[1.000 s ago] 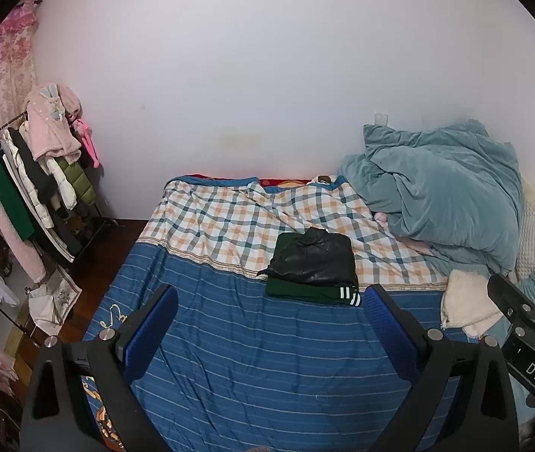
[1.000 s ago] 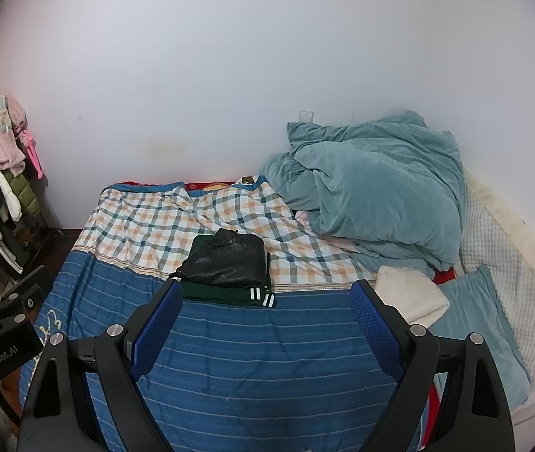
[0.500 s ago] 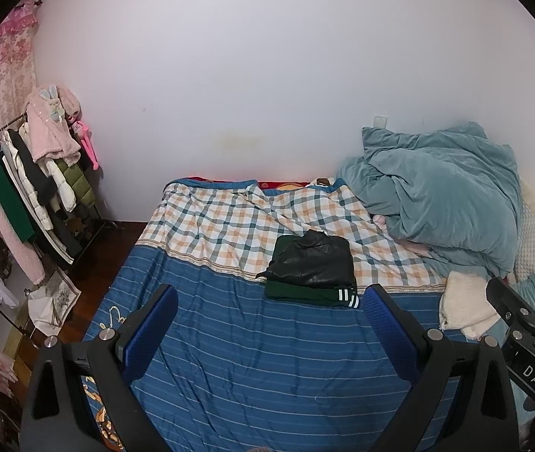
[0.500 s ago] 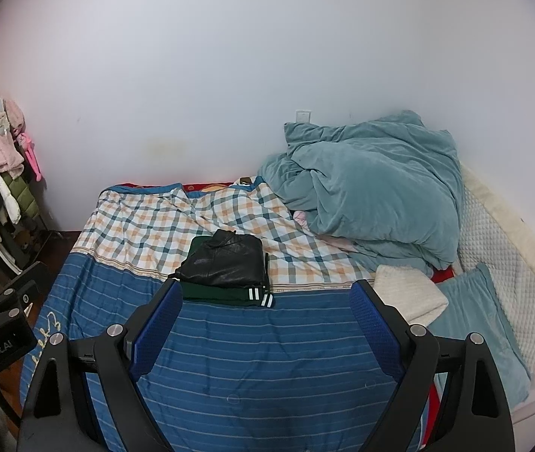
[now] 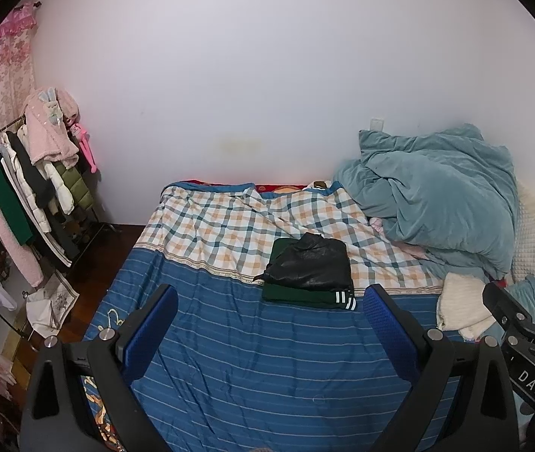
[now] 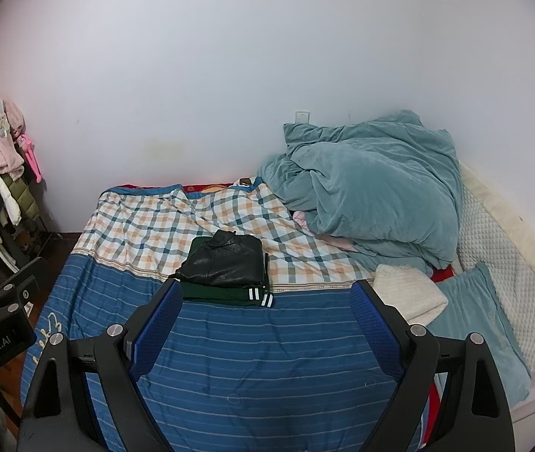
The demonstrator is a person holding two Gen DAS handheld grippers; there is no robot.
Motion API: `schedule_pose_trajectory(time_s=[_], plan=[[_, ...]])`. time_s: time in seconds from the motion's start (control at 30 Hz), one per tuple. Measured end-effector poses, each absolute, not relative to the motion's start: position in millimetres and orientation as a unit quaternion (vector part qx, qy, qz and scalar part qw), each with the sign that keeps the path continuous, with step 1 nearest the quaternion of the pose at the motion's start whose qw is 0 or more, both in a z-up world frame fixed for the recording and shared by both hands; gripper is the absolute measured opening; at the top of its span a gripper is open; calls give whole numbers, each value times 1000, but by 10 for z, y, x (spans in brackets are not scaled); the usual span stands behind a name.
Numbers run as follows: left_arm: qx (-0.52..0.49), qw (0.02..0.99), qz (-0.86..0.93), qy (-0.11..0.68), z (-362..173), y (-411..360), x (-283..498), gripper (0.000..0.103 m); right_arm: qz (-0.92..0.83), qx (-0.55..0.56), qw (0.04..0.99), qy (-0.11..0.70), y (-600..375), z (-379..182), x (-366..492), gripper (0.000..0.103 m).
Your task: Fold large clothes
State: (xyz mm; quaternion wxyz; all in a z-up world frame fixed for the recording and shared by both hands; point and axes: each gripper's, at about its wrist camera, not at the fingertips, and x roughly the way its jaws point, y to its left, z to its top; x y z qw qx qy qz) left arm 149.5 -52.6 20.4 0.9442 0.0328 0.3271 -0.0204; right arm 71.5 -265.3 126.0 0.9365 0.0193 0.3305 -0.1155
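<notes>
A folded black leather jacket (image 5: 310,263) lies on top of a folded dark green garment (image 5: 305,293) with white-striped cuffs, in the middle of the bed. The same stack shows in the right wrist view, black jacket (image 6: 226,261) over green garment (image 6: 226,293). My left gripper (image 5: 269,324) is open and empty, held above the blue striped sheet, well short of the stack. My right gripper (image 6: 265,320) is open and empty, also above the sheet in front of the stack.
A blue striped and plaid sheet (image 5: 252,369) covers the bed. A crumpled teal duvet (image 5: 440,196) is piled at the right, with a cream blanket (image 6: 406,292) and teal pillow (image 6: 474,320). A clothes rack (image 5: 30,188) stands at the left by the wall.
Both grippers have drawn back slightly from the bed and stayed open. The stack of folded clothes has not moved.
</notes>
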Motion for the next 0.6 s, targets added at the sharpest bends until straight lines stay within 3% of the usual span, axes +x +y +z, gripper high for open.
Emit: schedule_pose_trajectory(time_s=[0.6], plan=[[30, 945, -24, 325, 197, -511, 1467, 101, -118, 21, 937, 328, -2647, 1276, 630, 92]])
